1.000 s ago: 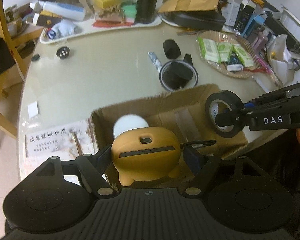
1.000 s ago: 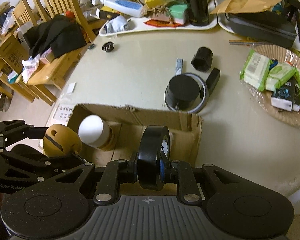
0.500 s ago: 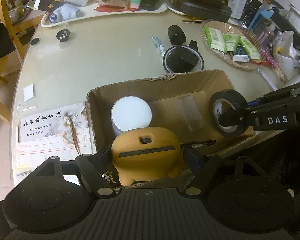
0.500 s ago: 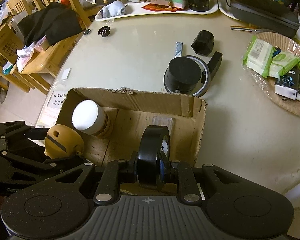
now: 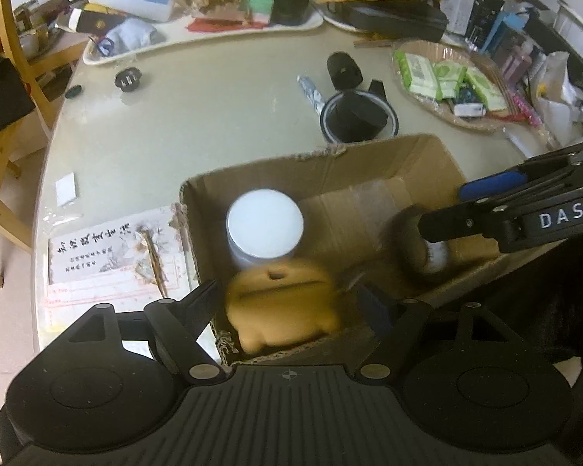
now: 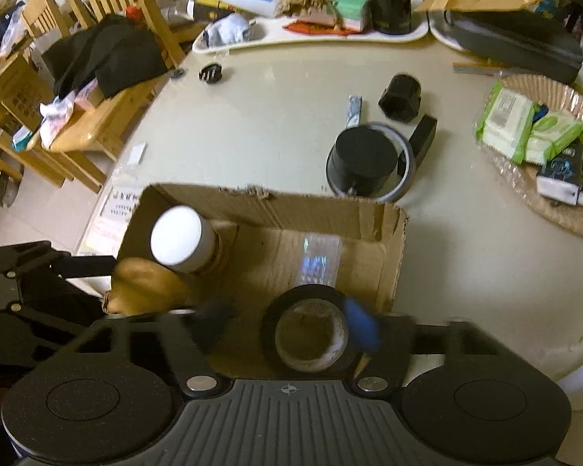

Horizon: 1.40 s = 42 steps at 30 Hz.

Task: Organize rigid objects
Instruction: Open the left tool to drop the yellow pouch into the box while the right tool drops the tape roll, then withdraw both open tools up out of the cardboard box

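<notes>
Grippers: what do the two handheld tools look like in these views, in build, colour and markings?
Both are matte black plastic. Each wrist view shows a ribbed base with two round discs and silver screws, from which angular linkage fingers reach forward. The right tool has blue finger pads; in the left wrist view its arm carries white letters "DAS". The left tool has the same build; its pads look dark blue.

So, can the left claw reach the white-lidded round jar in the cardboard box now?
Probably yes. The white-lidded round jar stands just ahead of the left claw, lid uncovered, but the tan rounded toy between its opening fingers must drop clear first.
</notes>
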### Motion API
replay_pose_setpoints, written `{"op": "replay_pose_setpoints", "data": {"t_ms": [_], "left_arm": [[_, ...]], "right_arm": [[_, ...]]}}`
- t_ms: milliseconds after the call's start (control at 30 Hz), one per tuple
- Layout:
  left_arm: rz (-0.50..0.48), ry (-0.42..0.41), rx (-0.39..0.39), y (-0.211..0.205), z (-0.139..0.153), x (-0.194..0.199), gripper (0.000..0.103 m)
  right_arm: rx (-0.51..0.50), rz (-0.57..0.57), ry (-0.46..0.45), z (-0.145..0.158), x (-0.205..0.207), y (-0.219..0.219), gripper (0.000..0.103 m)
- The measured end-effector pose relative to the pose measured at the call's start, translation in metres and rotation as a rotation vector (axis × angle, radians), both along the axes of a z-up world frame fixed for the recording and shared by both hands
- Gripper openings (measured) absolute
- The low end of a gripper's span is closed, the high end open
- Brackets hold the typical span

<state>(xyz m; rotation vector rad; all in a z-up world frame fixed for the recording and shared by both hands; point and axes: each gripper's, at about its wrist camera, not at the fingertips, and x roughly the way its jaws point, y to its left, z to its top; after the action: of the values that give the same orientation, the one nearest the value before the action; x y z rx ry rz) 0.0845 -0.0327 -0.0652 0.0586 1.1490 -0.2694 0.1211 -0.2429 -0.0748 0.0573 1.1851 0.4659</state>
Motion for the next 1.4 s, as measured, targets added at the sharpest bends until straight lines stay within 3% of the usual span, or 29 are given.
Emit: {"op": "replay_pose_setpoints", "data": {"t_ms": [33, 67, 167, 800, 1100, 1400], "left_arm": [[0.003, -0.004, -0.007, 0.001, 0.002, 0.0, 0.081], [0.005, -0.008, -0.009, 0.002, 0.003, 0.0, 0.087], [0.009, -0.029, -0.004, 0.002, 0.008, 0.0, 0.089], [-0.005, -0.073, -0.002, 0.002, 0.016, -0.003, 0.092], [0.004, -0.138, 0.001, 0.003, 0.023, -0.004, 0.092], [0.001, -0.246, -0.007, 0.003, 0.031, -0.007, 0.092]], "right_arm": [[0.001, -0.004, -0.01, 0.002, 0.0, 0.0, 0.093], [0.003, -0.009, -0.019, 0.003, 0.001, -0.001, 0.097], [0.007, -0.023, -0.029, 0.005, 0.002, -0.002, 0.103], [-0.025, -0.056, -0.03, 0.002, 0.004, -0.004, 0.103], [-0.041, -0.071, -0.069, 0.006, 0.005, -0.005, 0.103], [-0.003, -0.106, -0.166, 0.018, 0.004, -0.012, 0.103]]}}
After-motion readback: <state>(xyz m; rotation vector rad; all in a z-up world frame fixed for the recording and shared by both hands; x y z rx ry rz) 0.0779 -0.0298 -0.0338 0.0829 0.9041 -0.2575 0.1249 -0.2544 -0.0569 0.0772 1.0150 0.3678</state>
